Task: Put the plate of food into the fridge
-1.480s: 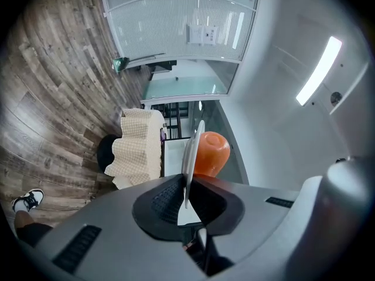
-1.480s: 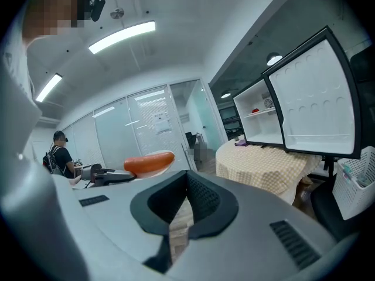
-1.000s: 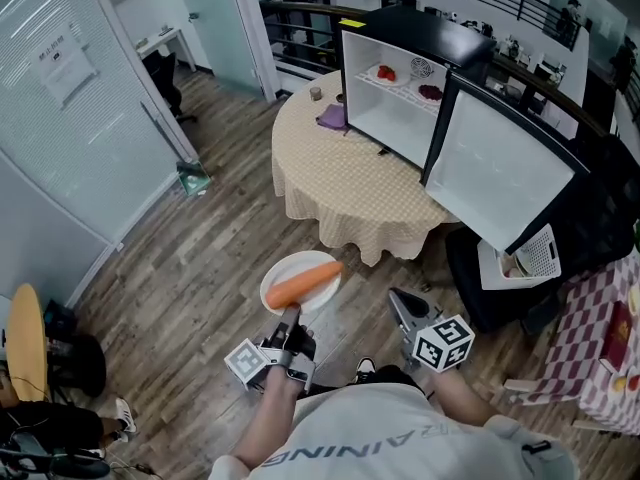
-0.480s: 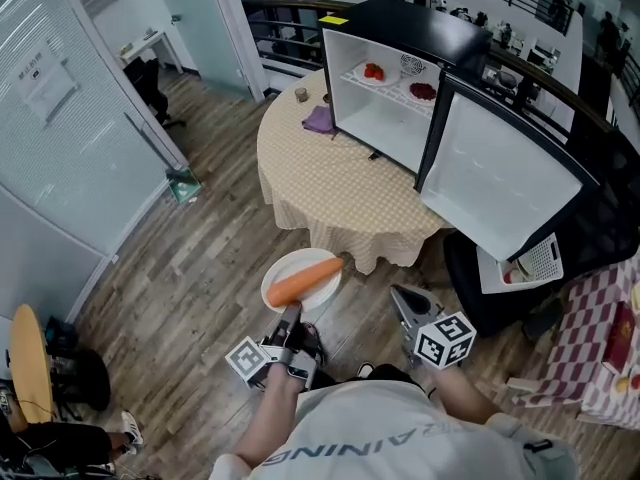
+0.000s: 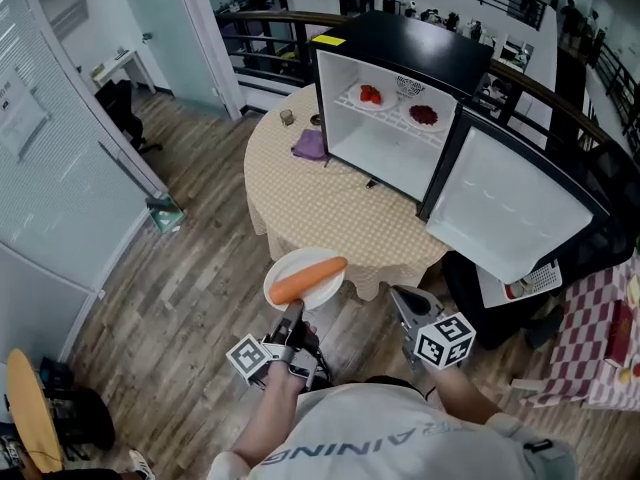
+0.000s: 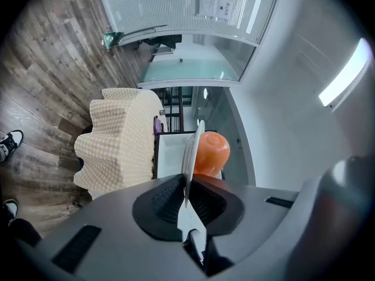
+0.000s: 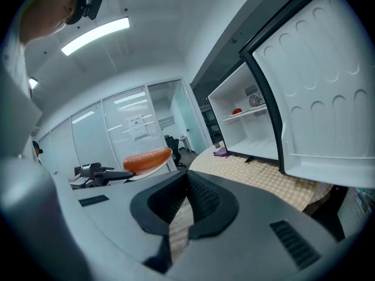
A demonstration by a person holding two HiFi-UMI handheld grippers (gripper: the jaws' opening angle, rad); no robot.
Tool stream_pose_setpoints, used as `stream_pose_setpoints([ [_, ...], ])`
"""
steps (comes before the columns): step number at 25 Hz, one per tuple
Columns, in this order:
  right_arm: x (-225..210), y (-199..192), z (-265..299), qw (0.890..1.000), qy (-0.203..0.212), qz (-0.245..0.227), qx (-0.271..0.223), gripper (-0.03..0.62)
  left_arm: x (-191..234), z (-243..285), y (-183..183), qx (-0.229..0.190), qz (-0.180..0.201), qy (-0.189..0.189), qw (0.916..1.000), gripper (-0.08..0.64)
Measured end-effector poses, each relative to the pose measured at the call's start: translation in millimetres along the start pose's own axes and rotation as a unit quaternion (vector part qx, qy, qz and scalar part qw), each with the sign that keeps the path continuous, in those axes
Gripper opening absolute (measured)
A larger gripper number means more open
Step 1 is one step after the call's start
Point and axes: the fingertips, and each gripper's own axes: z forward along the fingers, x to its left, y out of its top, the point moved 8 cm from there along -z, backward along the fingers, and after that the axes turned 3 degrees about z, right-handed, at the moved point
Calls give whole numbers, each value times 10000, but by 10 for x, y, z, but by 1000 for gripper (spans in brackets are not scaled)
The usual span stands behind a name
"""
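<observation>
You held your left gripper (image 5: 292, 315) low and forward from your body, its jaws clamped on the near rim of the plate (image 5: 293, 264), which jutted straight ahead of them with the carrot (image 5: 306, 279) lying across it. Your right gripper (image 5: 402, 301) pointed forward beside it, jaws closed together on nothing. Only the left gripper view showed the rim edge-on between the pads (image 6: 167, 195). Well beyond both jaws stood the open fridge (image 5: 380, 138) on the table (image 5: 330, 203)
</observation>
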Motion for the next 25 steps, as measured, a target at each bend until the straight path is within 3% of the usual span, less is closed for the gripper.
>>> stream_pose_setpoints([
  [13, 466, 254, 1103, 9988, -484, -17, -95, 23, 63, 427, 1254, 580, 37, -133, 9982, 28],
  [17, 559, 244, 1229, 9981, -612, -7, -56, 22, 140, 491, 1410, 712, -33, -129, 9974, 28],
  [25, 346, 317, 1372, 9958, -901, 104, -81, 21, 235, 809, 1516, 938, -124, -47, 9955, 28],
])
